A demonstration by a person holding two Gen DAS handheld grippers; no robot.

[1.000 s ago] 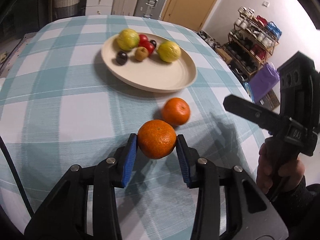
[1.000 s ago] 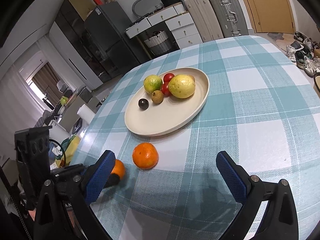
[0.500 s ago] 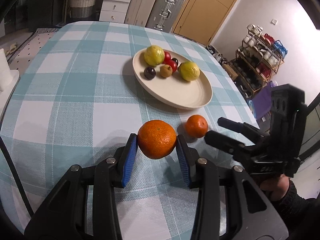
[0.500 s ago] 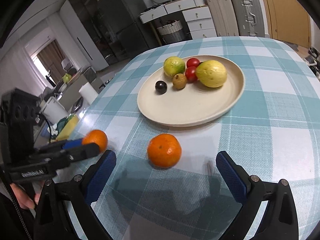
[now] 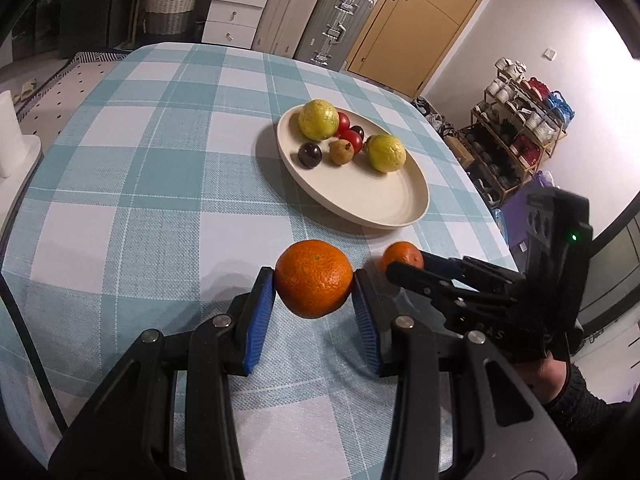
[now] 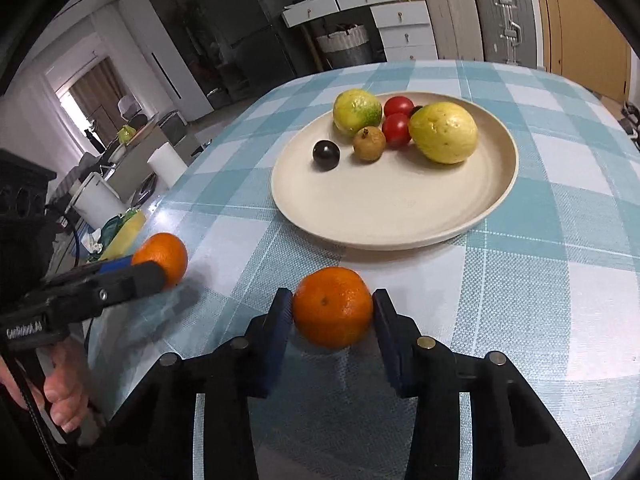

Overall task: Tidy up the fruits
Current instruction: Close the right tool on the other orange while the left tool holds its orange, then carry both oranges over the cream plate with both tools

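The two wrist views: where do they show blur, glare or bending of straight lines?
Left wrist view: sharp; fisheye curves the teal checked tablecloth and darkens the corners. Right wrist view: the other black handheld gripper is motion-blurred, glare lies on the cloth near the round cream plate, and the orange mandarin between the fingers is sharp.

A woven-look checked tablecloth (image 6: 560,240) with a slight sheen carries a smooth, matt cream plate (image 6: 400,216). The oranges (image 6: 333,306) show dimpled, faintly glossy peel. Ribbed blue pads (image 5: 262,316) line matt black plastic fingers with bright metal pins.
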